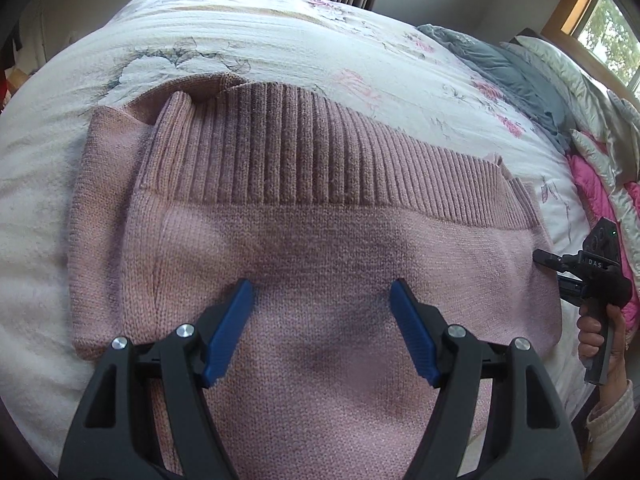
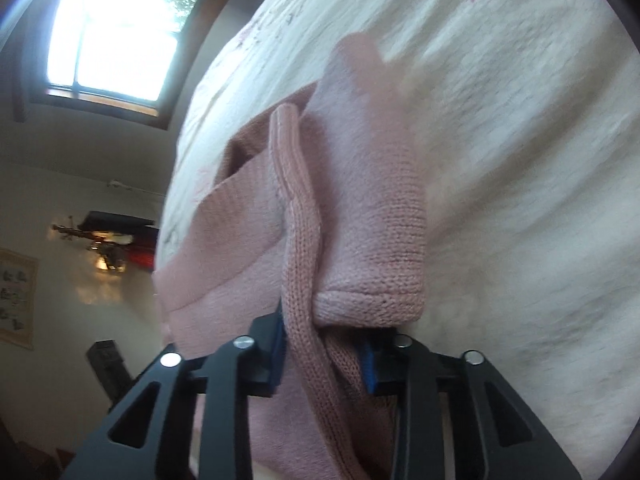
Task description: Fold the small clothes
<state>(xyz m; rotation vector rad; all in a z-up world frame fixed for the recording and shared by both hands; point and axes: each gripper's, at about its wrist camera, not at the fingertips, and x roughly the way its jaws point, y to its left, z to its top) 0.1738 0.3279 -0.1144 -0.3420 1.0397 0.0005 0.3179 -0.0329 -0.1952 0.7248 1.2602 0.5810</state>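
- Pink knit sweater [image 1: 320, 248] lies partly folded on floral bedspread [image 1: 280, 40].
- Left tongs [image 1: 322, 300] spread wide, over the sweater's middle, gripping nothing.
- Right tongs [image 2: 324, 344] pinching the sweater's edge at its right side.

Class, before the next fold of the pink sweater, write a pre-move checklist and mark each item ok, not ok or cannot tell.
1. Right gripper shut on the sweater edge: ok.
2. Left gripper open over the sweater body: ok.
3. Ribbed hem lying flat: ok.
4. Sweater lying on the bedspread: ok.
5. Layers held by the right gripper even: not ok, bunched.
6. Sleeves tucked in: cannot tell.
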